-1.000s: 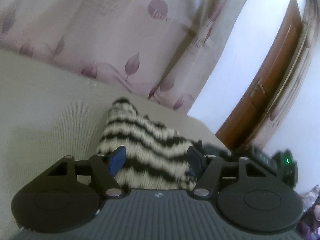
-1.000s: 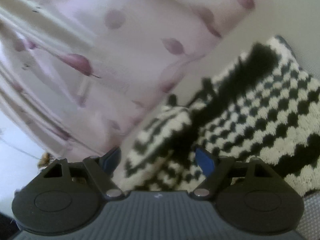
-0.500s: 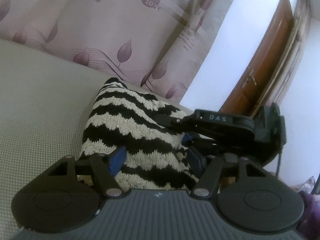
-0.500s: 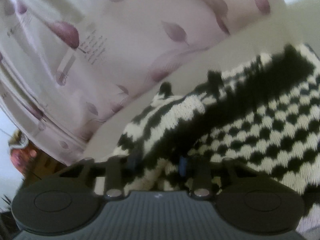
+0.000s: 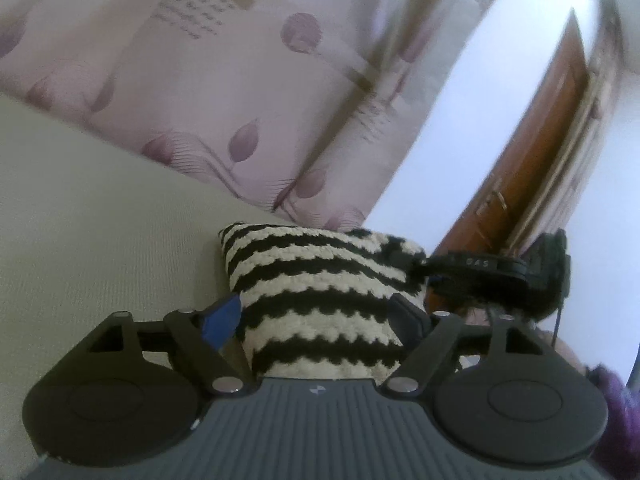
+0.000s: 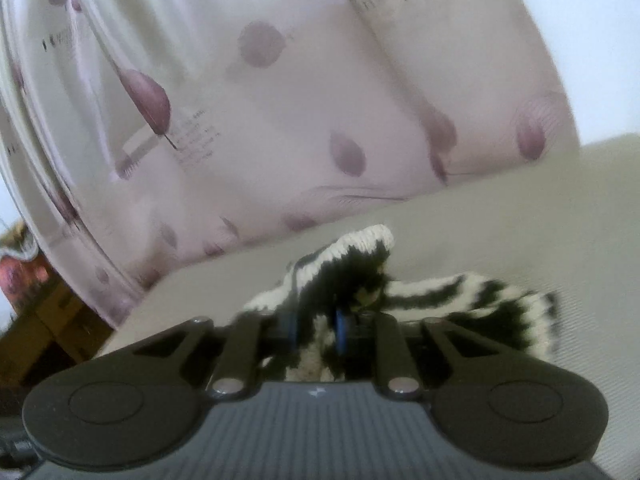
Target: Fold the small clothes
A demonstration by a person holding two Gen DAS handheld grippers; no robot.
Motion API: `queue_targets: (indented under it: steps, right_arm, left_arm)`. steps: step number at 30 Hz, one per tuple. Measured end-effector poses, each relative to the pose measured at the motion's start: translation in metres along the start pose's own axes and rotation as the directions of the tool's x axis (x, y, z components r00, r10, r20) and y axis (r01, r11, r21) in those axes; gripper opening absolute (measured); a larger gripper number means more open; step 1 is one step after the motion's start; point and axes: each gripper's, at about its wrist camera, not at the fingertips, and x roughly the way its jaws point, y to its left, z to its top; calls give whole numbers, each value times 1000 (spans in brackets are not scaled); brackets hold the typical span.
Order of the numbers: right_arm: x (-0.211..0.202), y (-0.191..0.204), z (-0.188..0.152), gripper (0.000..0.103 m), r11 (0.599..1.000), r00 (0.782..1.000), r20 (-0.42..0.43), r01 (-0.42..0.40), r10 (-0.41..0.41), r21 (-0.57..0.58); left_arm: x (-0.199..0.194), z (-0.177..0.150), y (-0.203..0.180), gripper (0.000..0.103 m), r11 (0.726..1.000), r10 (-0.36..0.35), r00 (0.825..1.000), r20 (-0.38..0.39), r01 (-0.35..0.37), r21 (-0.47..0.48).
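Observation:
A black-and-cream striped knit garment [image 5: 320, 300] lies on a beige surface [image 5: 100, 240]. In the left wrist view my left gripper [image 5: 316, 316] is open, its blue-padded fingers on either side of the garment's near part. The right gripper's black body [image 5: 496, 270] shows at the garment's far right corner. In the right wrist view my right gripper [image 6: 316, 326] is shut on a bunched edge of the knit garment [image 6: 344, 268] and holds it raised off the surface. The rest of the garment trails to the right.
A pink curtain with purple leaf prints [image 5: 240, 100] hangs just behind the surface. A brown wooden door [image 5: 532, 168] stands at the right. A purple cloth [image 5: 612, 400] shows at the lower right edge. Wooden furniture [image 6: 36, 312] sits at the far left.
My right gripper closed from open onto the garment's edge and lifted it. The garment's far part has folded over toward me. My left gripper stayed open around the near part.

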Motion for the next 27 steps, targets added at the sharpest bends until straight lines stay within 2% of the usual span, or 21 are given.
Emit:
queue_targets:
  steps: [6,11,13,14,15,20,24,27]
  right_arm:
    - [-12,-38,6,17,994,991,-88,91,-96,-67]
    - [-14,-66,2,17,987,984,-98,143,-150,-75]
    - [-12,-72,3,17,989,985,-100,131,-138,-70]
    - [-10,-74,4,17,989,986,-103,124,-132,-78]
    - [-7,-76,5,17,988,986,-107,121,-131,-96]
    - [15,-83,1,17,980,981,-136,116,-139,-163]
    - [23,-98,-14,19,982,983,-142,98,-120,-159]
    - [13,-112,-15,29,994,988,-118,90,-98,-65]
  left_arm:
    - [25,-1,-24,84,998,-38,999,-6,38,45]
    - [47,-4,-48,82,989,-60,998,-17,61,135]
    - [54,-4,-61,77,976,-62,998,2,60,207]
    - [57,-5,-66,68,970,-70,998,2,68,233]
    - [62,-5,-70,57,964,-82,997,-8,81,253]
    - [88,-21,-84,37,944,-99,991,-92,123,307]
    - [97,-40,-71,37,958,-96,982,-162,136,253]
    - [102,-49,-59,35,969,-101,975,-196,141,202]
